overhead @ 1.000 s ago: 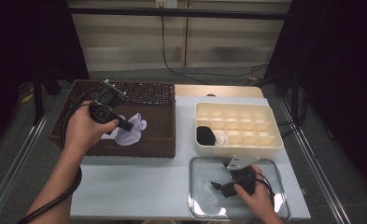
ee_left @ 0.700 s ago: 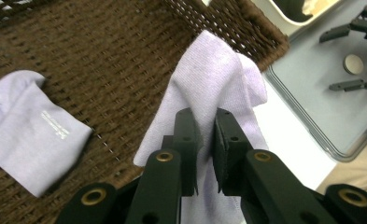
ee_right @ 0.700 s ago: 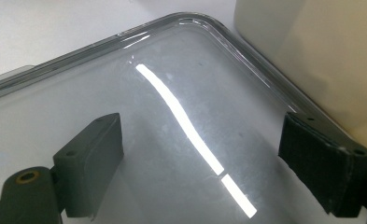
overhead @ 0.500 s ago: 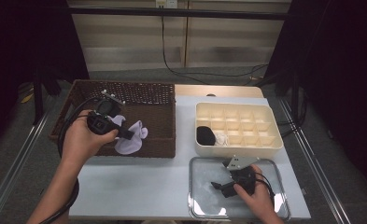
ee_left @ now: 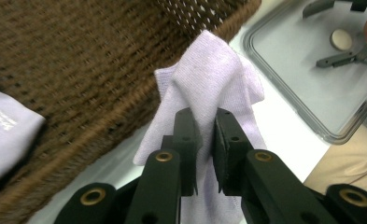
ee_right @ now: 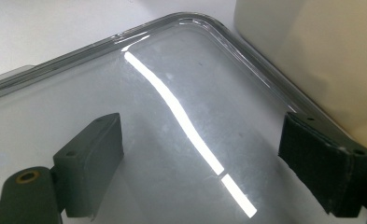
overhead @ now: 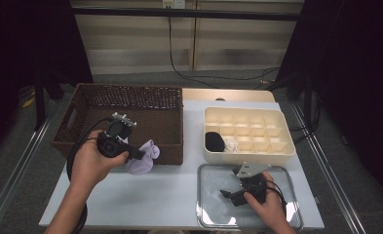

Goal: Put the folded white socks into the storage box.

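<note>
My left gripper [overhead: 141, 155] [ee_left: 203, 128] is shut on a pale lilac sock [overhead: 143, 157] [ee_left: 214, 88], which hangs over the front rim of the brown wicker basket [overhead: 101, 97] [ee_left: 69, 56], partly above the white table. Another lilac sock [ee_left: 6, 128] lies inside the basket at the left gripper view's left edge. My right gripper [overhead: 226, 193] [ee_right: 209, 154] rests inside the clear tray [overhead: 213, 219] [ee_right: 172, 60] at the front right. Its jaws stand wide open with nothing between them.
A cream compartment box [overhead: 277, 151] sits behind the tray, holding a black rolled sock [overhead: 214, 141] and a white one [overhead: 231, 144] in its left cells. The white table [overhead: 155, 195] has bare room between basket and tray.
My left hand has carried the lilac sock toward the front and lower, from over the basket's inside to its front rim. The right gripper has stayed in the tray.
</note>
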